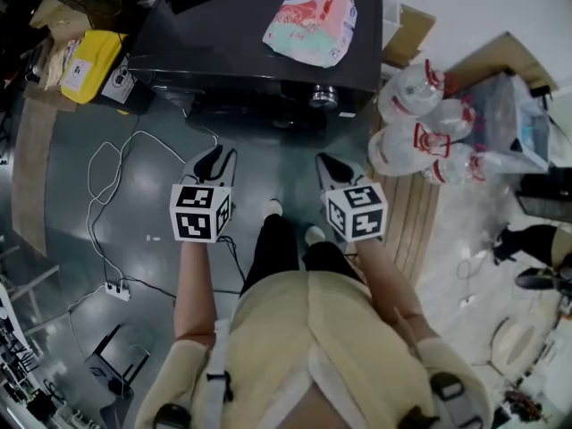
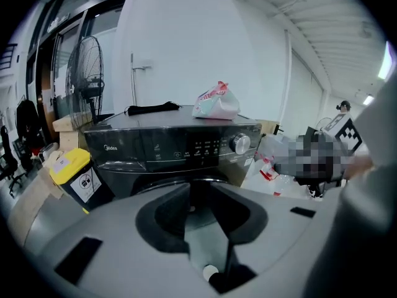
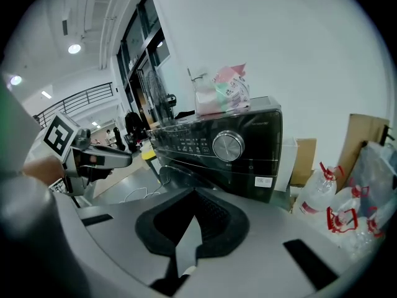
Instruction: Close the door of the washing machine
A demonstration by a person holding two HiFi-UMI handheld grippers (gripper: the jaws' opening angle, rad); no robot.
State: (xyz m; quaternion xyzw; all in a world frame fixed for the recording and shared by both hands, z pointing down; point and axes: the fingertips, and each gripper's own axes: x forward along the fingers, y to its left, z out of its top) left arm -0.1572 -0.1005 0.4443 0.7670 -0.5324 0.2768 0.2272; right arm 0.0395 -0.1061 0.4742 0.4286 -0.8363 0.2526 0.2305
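Note:
The black front-loading washing machine [image 1: 232,43] stands in front of me, its control panel and dial facing both grippers [image 2: 173,148] [image 3: 229,148]. No door leaf sticks out from its front; only the top of the round door rim [image 2: 186,180] shows, the rest hidden behind my jaws. A pink and white bag [image 1: 313,16] lies on the machine's top. My left gripper [image 1: 217,161] hovers a short way before the front, jaws apart with nothing between them [image 2: 200,192]. My right gripper [image 1: 332,166] is beside it, tips together and empty [image 3: 195,194].
A yellow bin [image 1: 89,65] stands left of the machine. Large water bottles [image 1: 420,123] and cardboard crowd its right side. White cables and a power strip [image 1: 116,289] lie on the floor to my left. A standing fan [image 2: 87,85] is at the far left.

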